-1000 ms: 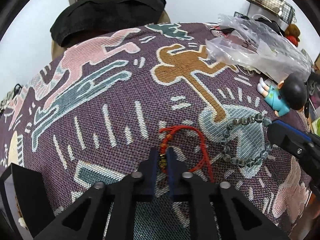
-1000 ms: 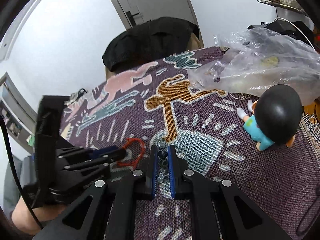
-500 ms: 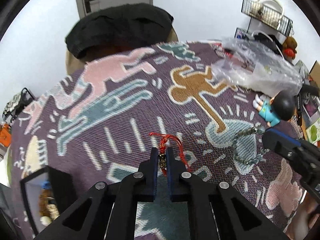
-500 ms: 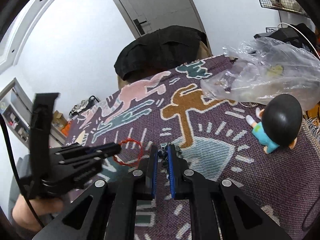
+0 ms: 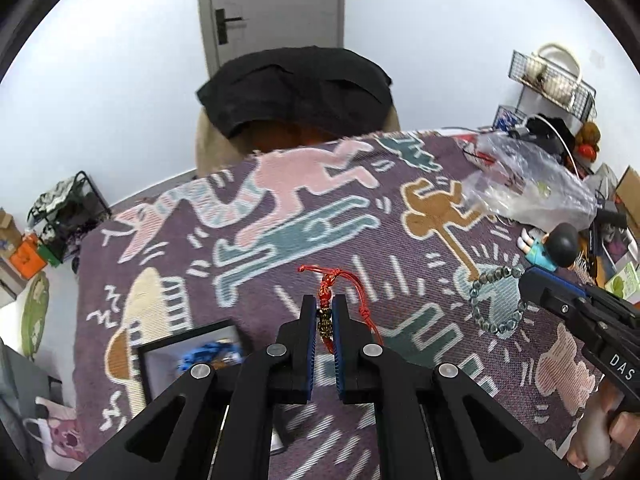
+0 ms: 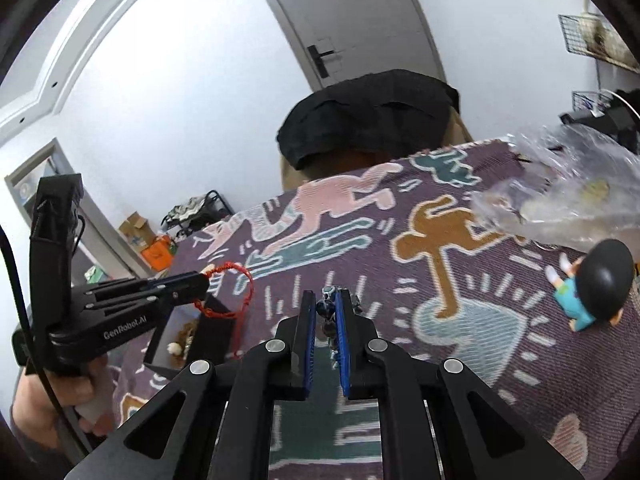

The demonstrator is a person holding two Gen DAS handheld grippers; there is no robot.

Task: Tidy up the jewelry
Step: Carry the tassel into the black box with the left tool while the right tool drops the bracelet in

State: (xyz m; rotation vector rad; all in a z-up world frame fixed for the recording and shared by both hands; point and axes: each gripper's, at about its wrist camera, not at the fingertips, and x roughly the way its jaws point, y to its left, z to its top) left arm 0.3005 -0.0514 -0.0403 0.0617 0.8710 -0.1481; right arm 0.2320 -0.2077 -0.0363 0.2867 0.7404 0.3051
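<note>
My left gripper (image 5: 325,312) is shut on a red cord bracelet (image 5: 329,300) with a gold charm, held in the air above the patterned cloth; the bracelet also shows hanging as a loop in the right wrist view (image 6: 240,280). My right gripper (image 6: 325,312) is shut on a grey-green bead bracelet (image 6: 330,322), which hangs from its fingers in the left wrist view (image 5: 494,300). An open black jewelry box (image 5: 188,356) with blue and gold pieces inside sits on the cloth below and left of the left gripper.
A purple figure-patterned cloth (image 5: 280,220) covers the table. A clear plastic bag (image 5: 528,184) and a black-haired doll (image 5: 556,246) lie at the right. A chair with black fabric (image 5: 296,84) stands behind the table.
Both grippers have risen from the cloth, each lifting its bracelet into the air. The jewelry box has come into view at lower left.
</note>
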